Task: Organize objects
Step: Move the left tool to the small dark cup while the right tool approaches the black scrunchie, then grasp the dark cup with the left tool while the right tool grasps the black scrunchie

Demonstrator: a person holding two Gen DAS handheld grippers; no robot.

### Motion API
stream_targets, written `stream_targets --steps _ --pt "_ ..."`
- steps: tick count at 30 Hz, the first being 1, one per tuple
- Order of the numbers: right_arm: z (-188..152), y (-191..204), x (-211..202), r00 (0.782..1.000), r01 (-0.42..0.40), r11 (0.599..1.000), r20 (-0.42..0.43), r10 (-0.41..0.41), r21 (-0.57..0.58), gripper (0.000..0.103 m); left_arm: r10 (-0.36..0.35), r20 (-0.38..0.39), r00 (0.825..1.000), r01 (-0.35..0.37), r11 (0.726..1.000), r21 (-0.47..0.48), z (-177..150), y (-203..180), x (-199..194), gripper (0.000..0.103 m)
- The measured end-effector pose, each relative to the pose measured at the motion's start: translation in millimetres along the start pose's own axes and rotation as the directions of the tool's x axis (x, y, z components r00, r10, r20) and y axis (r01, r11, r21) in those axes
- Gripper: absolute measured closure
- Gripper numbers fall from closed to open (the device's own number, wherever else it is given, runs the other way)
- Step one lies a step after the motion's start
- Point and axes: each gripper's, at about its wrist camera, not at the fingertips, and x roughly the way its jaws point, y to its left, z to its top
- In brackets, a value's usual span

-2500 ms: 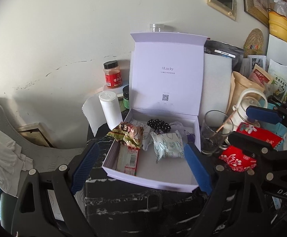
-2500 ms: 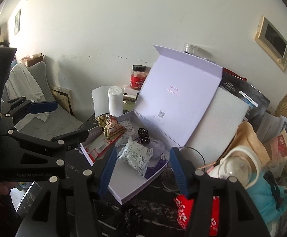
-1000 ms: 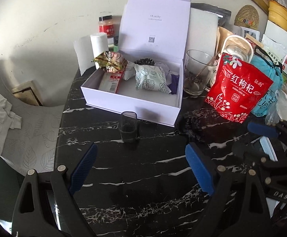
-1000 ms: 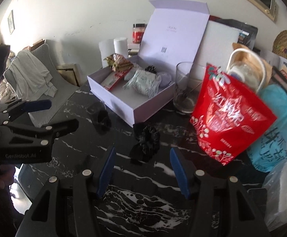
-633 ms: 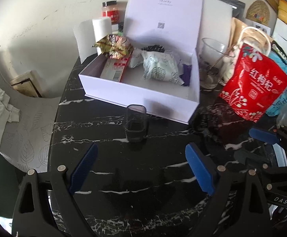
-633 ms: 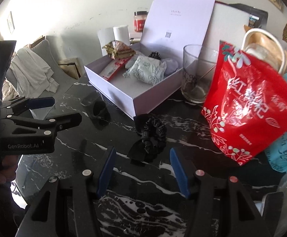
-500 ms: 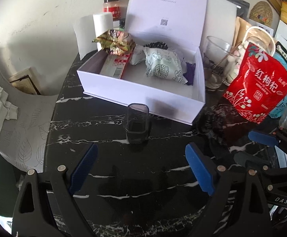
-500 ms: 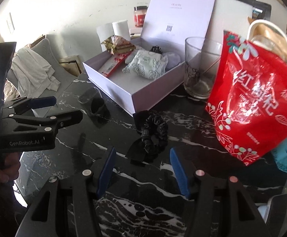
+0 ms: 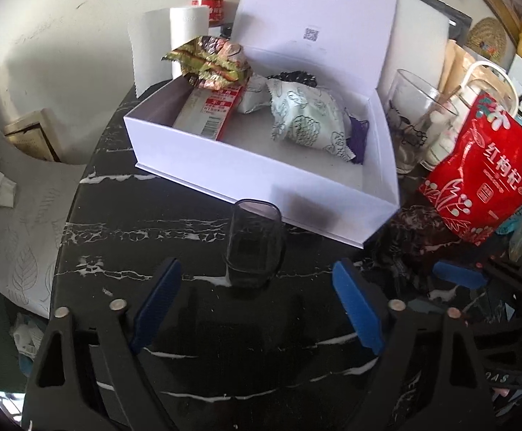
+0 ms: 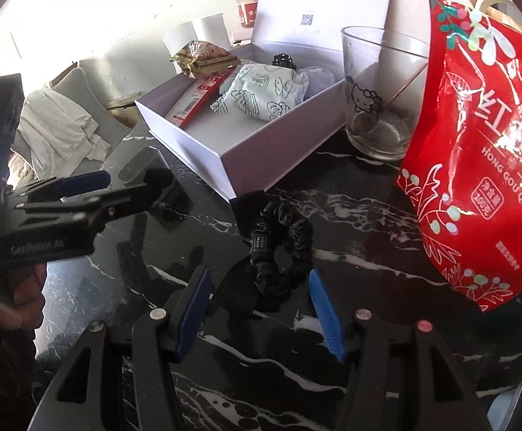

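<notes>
An open white box (image 9: 246,172) on the black marble table holds snack packets, a red-and-white carton and a pale patterned pouch (image 9: 306,122). It also shows in the right wrist view (image 10: 225,158). A small dark translucent cup (image 9: 254,242) stands in front of the box, just beyond my open, empty left gripper (image 9: 255,300). A black scrunchie (image 10: 279,248) lies on the table between the fingertips of my open right gripper (image 10: 259,298). A red goji-berry bag (image 10: 483,136) stands to its right. The left gripper also shows in the right wrist view (image 10: 92,194).
A clear glass with a cartoon print (image 10: 381,97) stands between box and red bag. A white bottle (image 9: 185,32) and a red-labelled jar (image 9: 209,1) stand behind the box. Bags crowd the right side (image 9: 476,72). A grey chair with cloth (image 10: 60,125) is left of the table.
Both grippers have moved forward and lower. The dark cup now sits just beyond the left fingers, and the scrunchie now lies between the right fingertips. Both stay open.
</notes>
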Motion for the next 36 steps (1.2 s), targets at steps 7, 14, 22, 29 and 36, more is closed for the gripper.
stream_targets --steps 7,14,22,29,36 --pt "-1 -5 6 1.0 -0.02 1.0 0.001 0.02 0.019 0.068 0.009 -0.032 0.999 -0.009 1.0 0.007 4 5 14 0.064" --pt "-6 1 1 0.999 -0.04 0.999 -0.003 0.04 -0.015 0.086 -0.022 -0.064 0.998 0.025 0.999 0.038 -1 -6 9 0.067" --pt "-19 -3 -9 0.998 -0.054 0.999 -0.019 0.054 -0.006 0.086 -0.018 -0.074 0.997 0.024 0.996 0.088 -18 -21 -16 0.068" --pt "-43 1 -26 0.999 -0.05 0.999 -0.022 0.05 -0.019 0.086 -0.042 -0.076 0.996 0.051 0.991 0.122 -44 -29 -40 0.068" --pt "-58 9 -37 0.999 -0.04 0.998 -0.02 0.039 -0.042 0.086 -0.038 -0.052 0.998 0.044 0.992 0.116 -59 -24 -50 0.067"
